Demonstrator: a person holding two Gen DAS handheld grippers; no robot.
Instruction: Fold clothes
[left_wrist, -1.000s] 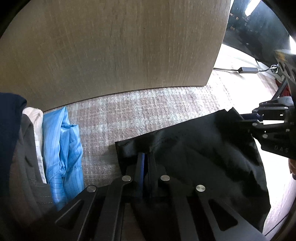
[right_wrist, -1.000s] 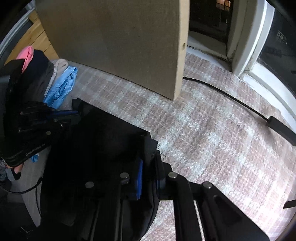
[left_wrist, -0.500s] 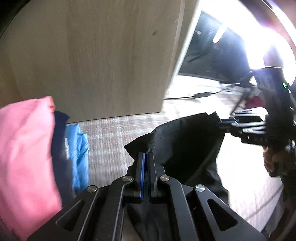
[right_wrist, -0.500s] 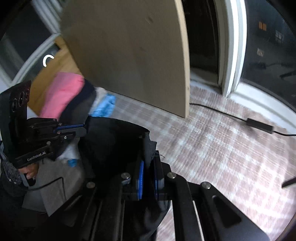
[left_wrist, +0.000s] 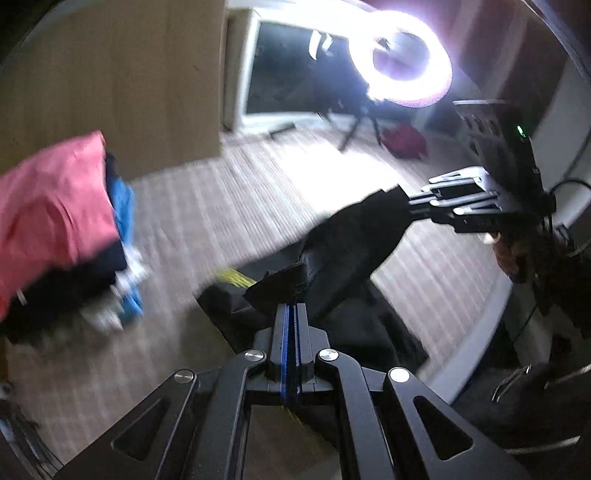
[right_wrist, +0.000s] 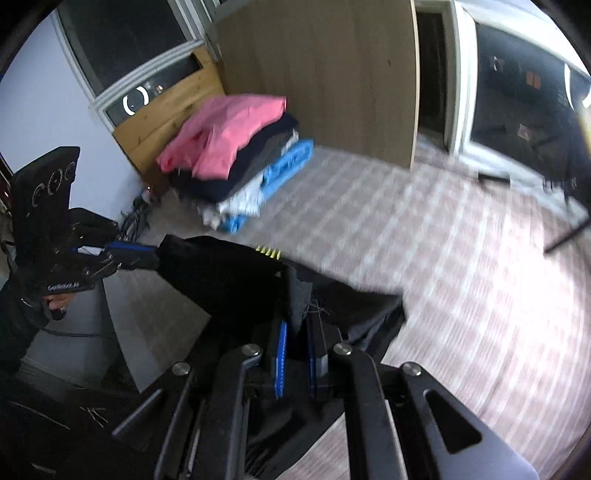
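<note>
**Black garment held up by two corners**

Left gripper (left_wrist: 290, 314) and right gripper (right_wrist: 297, 332) each pinch a corner of the black garment (left_wrist: 354, 240), stretching it above the checked rug (right_wrist: 424, 240), likely to straighten it before folding. The folded stack (right_wrist: 240, 147) sits by the rug's far edge.

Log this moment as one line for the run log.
left gripper: shut on black garment | right gripper: shut on black garment | garment: hanging between both grippers | folded pile: on plaid surface

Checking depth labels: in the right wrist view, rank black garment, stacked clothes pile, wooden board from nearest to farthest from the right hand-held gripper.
1. Black garment, clamped in the right hand-held gripper.
2. Stacked clothes pile with pink top layer, upper left on the carpet.
3. Tall light wooden board, upright behind the pile.
</note>
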